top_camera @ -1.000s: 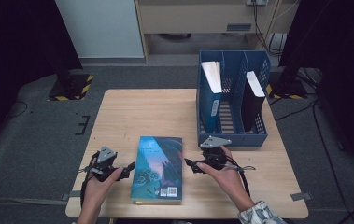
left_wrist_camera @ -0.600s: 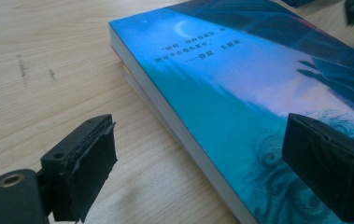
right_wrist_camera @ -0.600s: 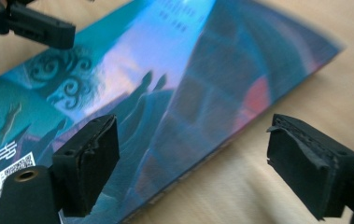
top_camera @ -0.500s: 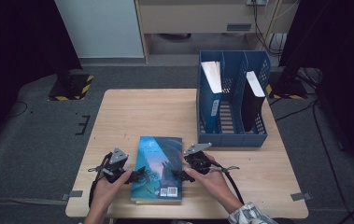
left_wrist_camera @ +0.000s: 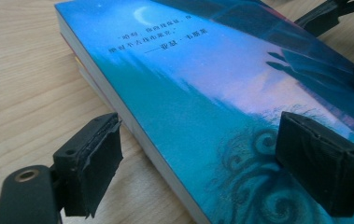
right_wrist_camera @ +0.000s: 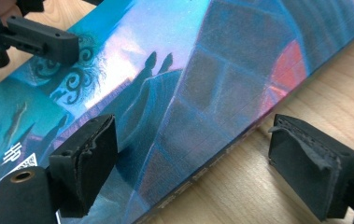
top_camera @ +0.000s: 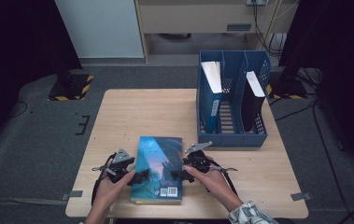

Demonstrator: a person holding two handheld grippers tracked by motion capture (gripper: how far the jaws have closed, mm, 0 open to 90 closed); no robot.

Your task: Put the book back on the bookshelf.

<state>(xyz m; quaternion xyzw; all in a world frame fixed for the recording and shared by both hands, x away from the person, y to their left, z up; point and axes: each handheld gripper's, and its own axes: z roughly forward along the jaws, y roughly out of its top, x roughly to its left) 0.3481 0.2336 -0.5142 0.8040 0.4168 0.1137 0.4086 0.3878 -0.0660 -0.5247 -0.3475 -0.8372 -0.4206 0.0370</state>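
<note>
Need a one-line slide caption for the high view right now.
Both open grippers, left gripper and right gripper, straddle the blue book's long edges.

Lab: hazard-taped stand bases [top_camera: 69, 87], trailing floor cables [top_camera: 324, 140].

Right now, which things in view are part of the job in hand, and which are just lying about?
In use:
- blue book lying flat on the table
- left gripper at its left edge, jaws open astride that edge
- right gripper at its right edge, jaws open

Likely next, though untouched:
- blue file rack

Lying about:
- white-paged book and dark book standing in the rack
</note>
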